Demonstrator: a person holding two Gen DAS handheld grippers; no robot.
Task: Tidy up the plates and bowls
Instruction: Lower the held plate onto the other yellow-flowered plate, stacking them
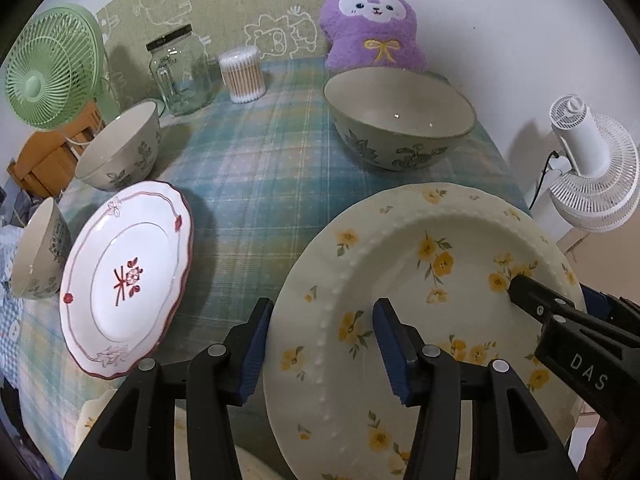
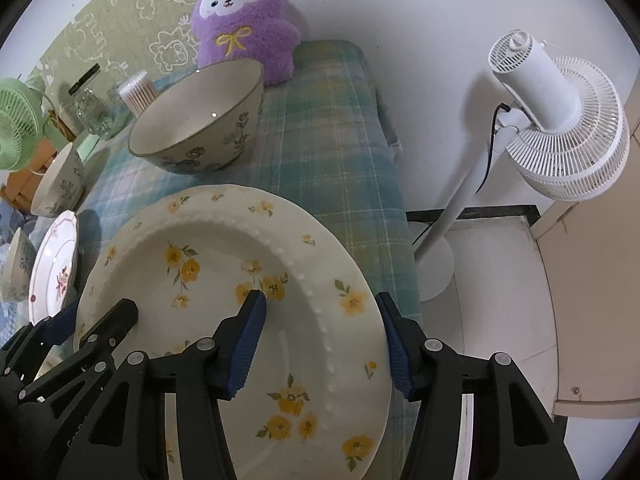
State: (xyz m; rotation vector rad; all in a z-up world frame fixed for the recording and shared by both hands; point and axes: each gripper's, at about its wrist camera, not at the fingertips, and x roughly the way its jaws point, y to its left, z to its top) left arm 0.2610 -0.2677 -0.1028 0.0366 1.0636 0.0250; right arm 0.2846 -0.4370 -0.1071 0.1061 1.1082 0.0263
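Both grippers straddle the rim of a yellow-flowered plate (image 1: 424,320) near the table's (image 1: 256,168) front right corner: the left gripper (image 1: 320,344) and right gripper (image 2: 320,340) spread wide, apparently not pinching. A green-patterned bowl (image 1: 400,120) sits behind it.

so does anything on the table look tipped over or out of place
Yes. The small bowl at the left edge lies tipped on its side beside the red-trimmed plate. The yellow-flower plate sits tilted, with the left tool and right tool straddling opposite rims.
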